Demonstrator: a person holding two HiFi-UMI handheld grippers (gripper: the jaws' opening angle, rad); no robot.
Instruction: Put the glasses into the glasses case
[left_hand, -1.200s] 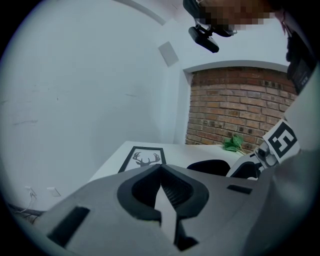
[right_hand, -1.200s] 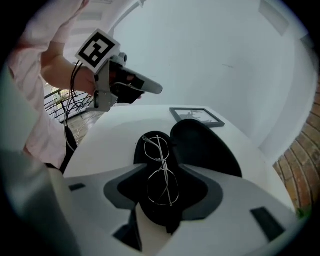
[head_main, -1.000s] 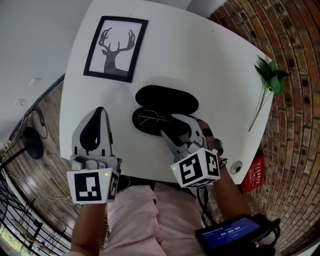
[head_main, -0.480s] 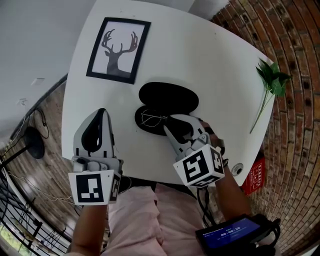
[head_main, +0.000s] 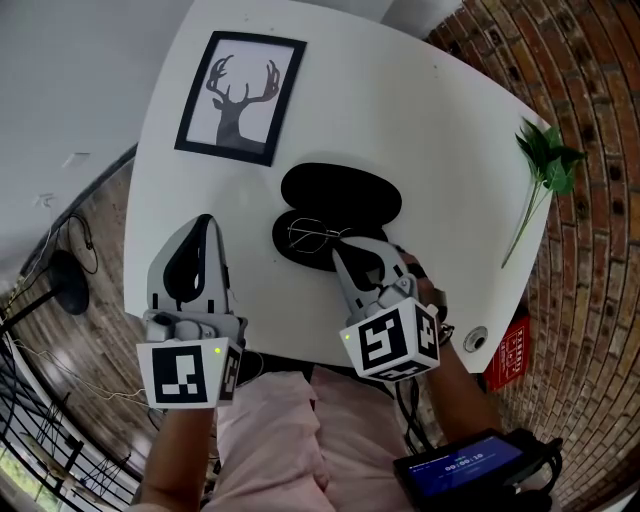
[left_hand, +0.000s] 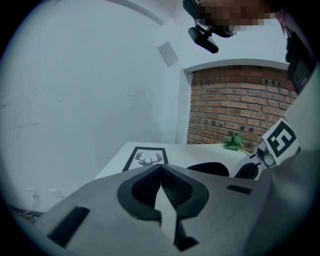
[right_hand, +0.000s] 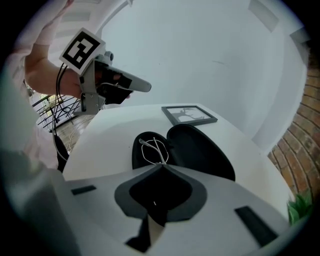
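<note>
The black glasses case lies open at the middle of the white table, lid toward the far side. Thin wire glasses rest in its near half. My right gripper reaches down to that half. Its jaws have just been closing and now meet. In the right gripper view the wire of the glasses runs right into the closed tips of the right gripper. My left gripper hovers left of the case, shut and empty; its tips touch.
A framed deer picture lies at the table's far left. A green leafy sprig lies near the right edge. The table's near edge runs just under both grippers. A brick wall stands at the right.
The right gripper's jaws went from wide open over the glasses to closed at the wire frame. The left gripper has not moved.
</note>
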